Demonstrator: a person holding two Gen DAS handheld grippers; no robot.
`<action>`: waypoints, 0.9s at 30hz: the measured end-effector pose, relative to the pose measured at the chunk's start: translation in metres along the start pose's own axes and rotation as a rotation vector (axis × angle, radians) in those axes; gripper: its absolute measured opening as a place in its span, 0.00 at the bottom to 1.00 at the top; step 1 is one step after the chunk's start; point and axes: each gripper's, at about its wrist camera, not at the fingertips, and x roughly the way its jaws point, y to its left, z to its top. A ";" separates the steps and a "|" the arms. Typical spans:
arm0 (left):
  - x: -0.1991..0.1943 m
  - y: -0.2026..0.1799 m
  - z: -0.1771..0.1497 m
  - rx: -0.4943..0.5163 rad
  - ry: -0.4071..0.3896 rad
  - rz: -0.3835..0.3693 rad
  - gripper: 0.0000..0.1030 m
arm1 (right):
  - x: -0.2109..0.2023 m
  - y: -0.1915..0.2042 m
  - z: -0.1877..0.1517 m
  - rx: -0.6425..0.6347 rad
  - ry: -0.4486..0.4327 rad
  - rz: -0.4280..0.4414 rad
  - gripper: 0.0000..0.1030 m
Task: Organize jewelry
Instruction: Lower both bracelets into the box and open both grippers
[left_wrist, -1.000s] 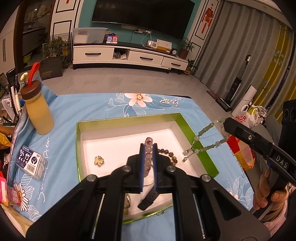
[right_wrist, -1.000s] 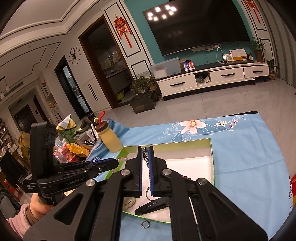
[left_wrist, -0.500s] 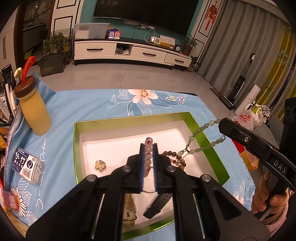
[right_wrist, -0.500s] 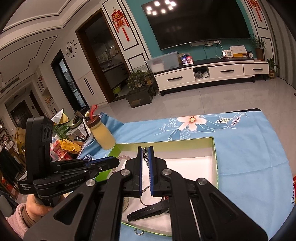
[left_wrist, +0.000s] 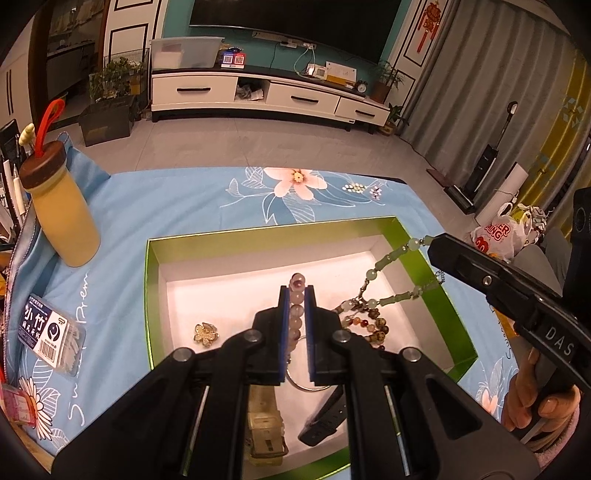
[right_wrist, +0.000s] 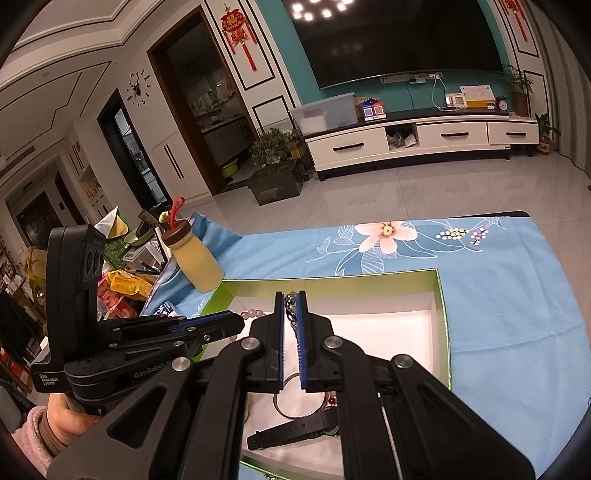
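Pale pink-purple bead bracelet (left_wrist: 296, 310) clamped in left gripper (left_wrist: 296, 295); right gripper (right_wrist: 291, 302) grips green jade-bead chain (left_wrist: 391, 256), apparently draping over green-rimmed white tray (left_wrist: 258, 236) right edge.

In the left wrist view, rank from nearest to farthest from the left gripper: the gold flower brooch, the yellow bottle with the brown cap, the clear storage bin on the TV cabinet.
1. Gold flower brooch: inside the green-rimmed box, just left of the left gripper.
2. Yellow bottle with the brown cap: far left, on the blue cloth.
3. Clear storage bin: across the room, on the TV cabinet.
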 end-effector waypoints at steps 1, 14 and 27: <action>0.001 0.000 0.000 0.000 0.004 0.002 0.07 | 0.002 0.000 0.000 -0.001 0.003 -0.001 0.06; 0.016 0.004 -0.001 -0.005 0.042 0.014 0.07 | 0.020 0.001 0.000 -0.012 0.036 -0.009 0.06; 0.030 0.006 0.000 -0.005 0.073 0.030 0.07 | 0.041 -0.002 -0.003 -0.015 0.080 -0.017 0.06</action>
